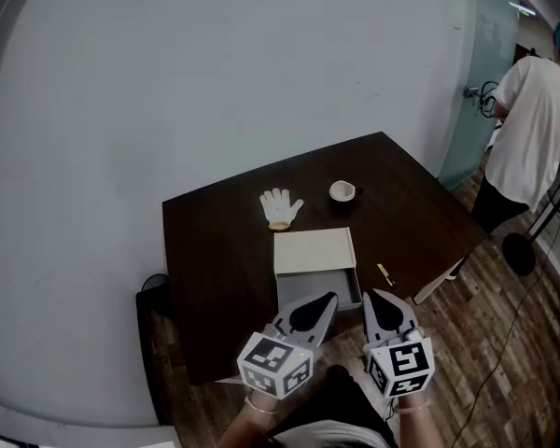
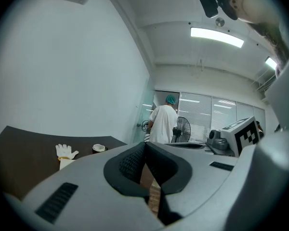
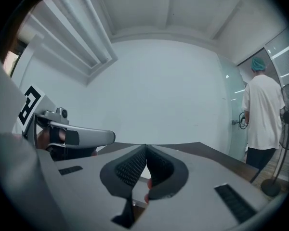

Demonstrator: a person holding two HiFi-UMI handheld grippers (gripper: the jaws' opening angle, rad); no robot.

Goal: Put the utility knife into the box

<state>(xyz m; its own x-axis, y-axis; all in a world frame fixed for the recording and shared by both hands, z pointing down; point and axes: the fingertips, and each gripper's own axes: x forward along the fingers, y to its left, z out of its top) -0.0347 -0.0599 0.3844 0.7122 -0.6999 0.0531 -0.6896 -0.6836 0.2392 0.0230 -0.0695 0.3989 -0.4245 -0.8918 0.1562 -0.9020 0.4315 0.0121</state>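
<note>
Two hand-held tools hover side by side over the near edge of a dark wooden table point(image 1: 215, 278). The left tool point(image 1: 327, 301) has its jaws pressed together, the black pads meeting at the tip with nothing between them. The right tool point(image 1: 378, 299) is likewise closed on nothing, and each carries a marker cube at its rear.

The box point(image 1: 299, 289) sits at the middle of the table just beyond the two tools. Its beige lid point(image 1: 314, 250) covers the far part, and the grey inside lies bare on the near side. The utility knife point(image 1: 385, 273), small and yellow, lies flat on the table just to the right of the box, apart from it and near the table's right edge. Neither tool touches it.

Beyond the box lie a white glove point(image 1: 280, 207) and, to its right, a small white cup point(image 1: 342, 190). Both are clear of the box and of each other.

The table stands against a pale wall point(image 1: 215, 82) on a wood-plank floor point(image 1: 504, 343). At the right of the head view a person point(image 1: 537, 129) in a white shirt and teal cap stands facing away by a glass door. The left gripper view shows a standing fan point(image 2: 183, 129) just beside that person.
</note>
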